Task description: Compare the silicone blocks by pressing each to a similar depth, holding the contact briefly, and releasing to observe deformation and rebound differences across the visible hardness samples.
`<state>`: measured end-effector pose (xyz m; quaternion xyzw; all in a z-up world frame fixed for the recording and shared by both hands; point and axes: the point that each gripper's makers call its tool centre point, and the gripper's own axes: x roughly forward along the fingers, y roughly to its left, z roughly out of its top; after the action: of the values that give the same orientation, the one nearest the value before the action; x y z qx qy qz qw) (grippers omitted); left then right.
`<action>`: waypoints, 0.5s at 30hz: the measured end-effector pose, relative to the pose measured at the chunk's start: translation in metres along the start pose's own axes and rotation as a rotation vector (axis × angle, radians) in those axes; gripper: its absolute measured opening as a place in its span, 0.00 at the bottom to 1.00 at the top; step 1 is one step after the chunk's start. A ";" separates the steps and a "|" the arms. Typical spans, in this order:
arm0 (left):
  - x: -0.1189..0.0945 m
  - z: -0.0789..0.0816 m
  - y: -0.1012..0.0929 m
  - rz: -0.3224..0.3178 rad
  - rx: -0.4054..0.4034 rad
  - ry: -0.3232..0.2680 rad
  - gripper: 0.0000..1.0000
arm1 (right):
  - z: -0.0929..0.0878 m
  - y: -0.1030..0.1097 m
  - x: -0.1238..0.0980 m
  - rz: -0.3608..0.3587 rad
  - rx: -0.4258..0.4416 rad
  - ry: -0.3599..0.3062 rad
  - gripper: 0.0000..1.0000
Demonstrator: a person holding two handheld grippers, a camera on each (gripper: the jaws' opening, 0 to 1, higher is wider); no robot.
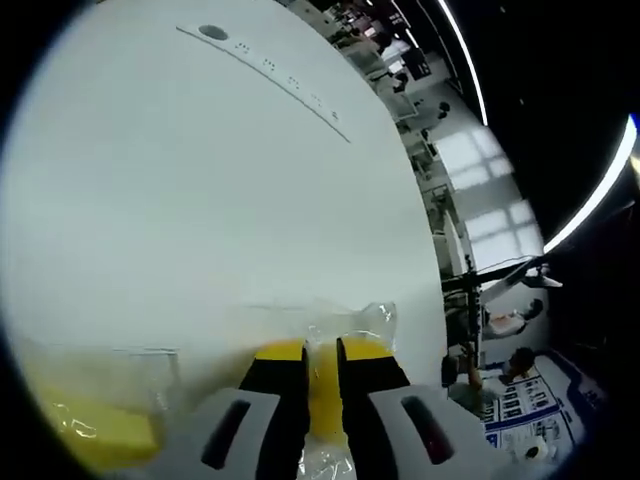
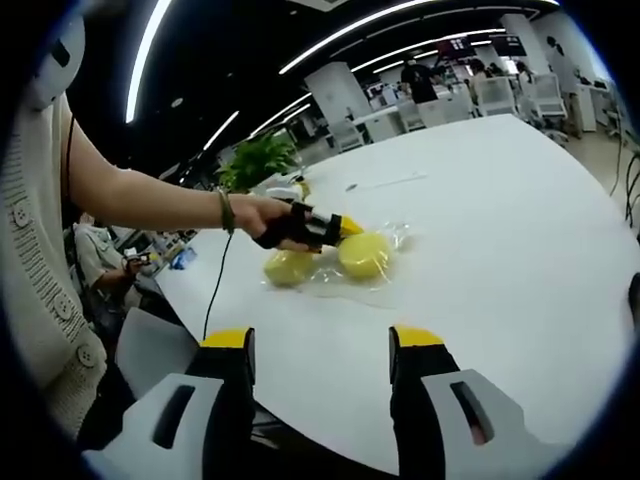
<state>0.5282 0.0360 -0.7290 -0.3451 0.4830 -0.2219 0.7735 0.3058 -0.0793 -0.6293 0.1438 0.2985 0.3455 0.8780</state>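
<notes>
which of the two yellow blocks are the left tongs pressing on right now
The yellow block on the right in the right gripper view; the left tongs touch it. The other block lies beside it, under the hand, untouched by the tips.

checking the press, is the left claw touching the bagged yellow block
Touching. In the left gripper view the left claw has its jaws closed around the yellow block through its clear bag, yellow showing between them.

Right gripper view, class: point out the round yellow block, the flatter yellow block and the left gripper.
round yellow block (image 2: pixel 364 254), right gripper view, its top
flatter yellow block (image 2: pixel 287 267), right gripper view, its middle
left gripper (image 2: pixel 345 229), right gripper view, yellow tips
</notes>
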 end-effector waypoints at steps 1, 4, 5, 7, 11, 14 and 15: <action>0.000 0.000 -0.001 -0.004 0.005 -0.003 0.03 | 0.000 0.001 0.000 0.002 0.001 0.001 0.48; -0.001 0.000 0.000 0.014 0.103 -0.015 0.00 | -0.001 0.000 0.000 0.001 0.002 0.000 0.47; -0.001 -0.001 -0.003 0.012 0.116 -0.014 0.00 | -0.001 -0.001 0.000 -0.001 0.005 0.002 0.47; -0.002 -0.002 -0.007 0.014 0.104 -0.015 0.00 | 0.001 -0.002 0.000 -0.005 0.007 -0.003 0.48; -0.006 0.000 -0.012 -0.009 0.078 -0.026 0.00 | 0.005 -0.001 -0.001 -0.003 0.008 -0.017 0.48; -0.010 0.000 -0.019 -0.026 0.061 -0.030 0.00 | 0.007 0.001 -0.001 -0.001 -0.003 -0.018 0.48; -0.011 0.000 -0.023 -0.039 0.072 -0.029 0.00 | 0.008 0.002 -0.001 0.001 -0.006 -0.021 0.48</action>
<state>0.5229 0.0278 -0.7056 -0.3294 0.4565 -0.2491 0.7881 0.3093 -0.0792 -0.6216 0.1450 0.2882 0.3451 0.8814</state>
